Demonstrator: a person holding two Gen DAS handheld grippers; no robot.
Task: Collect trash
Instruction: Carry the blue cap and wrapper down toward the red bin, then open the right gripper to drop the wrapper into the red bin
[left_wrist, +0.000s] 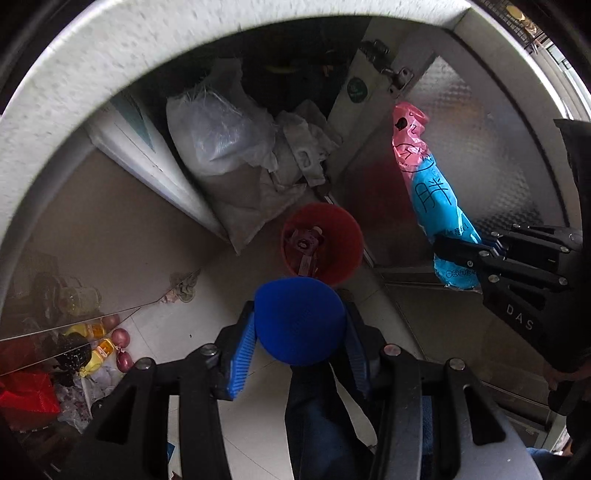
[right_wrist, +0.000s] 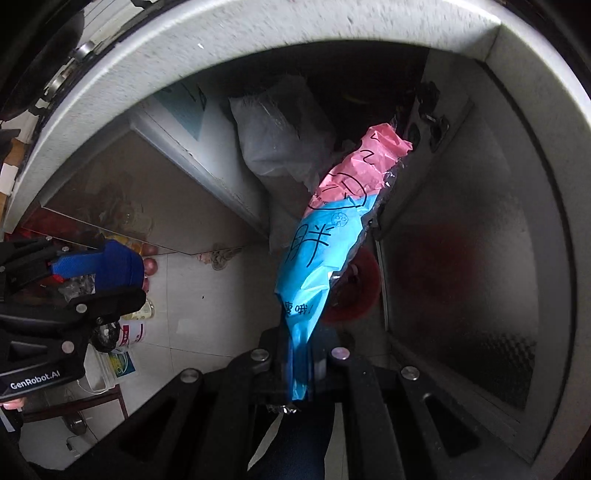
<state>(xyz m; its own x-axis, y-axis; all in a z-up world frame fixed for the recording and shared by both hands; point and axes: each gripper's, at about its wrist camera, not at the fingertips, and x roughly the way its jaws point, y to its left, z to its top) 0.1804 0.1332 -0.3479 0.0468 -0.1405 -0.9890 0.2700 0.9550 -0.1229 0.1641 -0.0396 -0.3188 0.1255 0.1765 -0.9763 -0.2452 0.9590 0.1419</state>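
Two black two-finger grippers are in view: the left gripper and the right gripper. One rounded blue mesh-textured object. One long crinkled pink and blue plastic wrapper. One round red plastic bin on the floor. One large translucent white plastic sack. At least two reddish-purple onions. One crumpled rag on the pale floor tiles.

You're in a home kitchen corner — pale tiled floor, open cabinet door under a speckled counter, onions, oil bottles, red bin.
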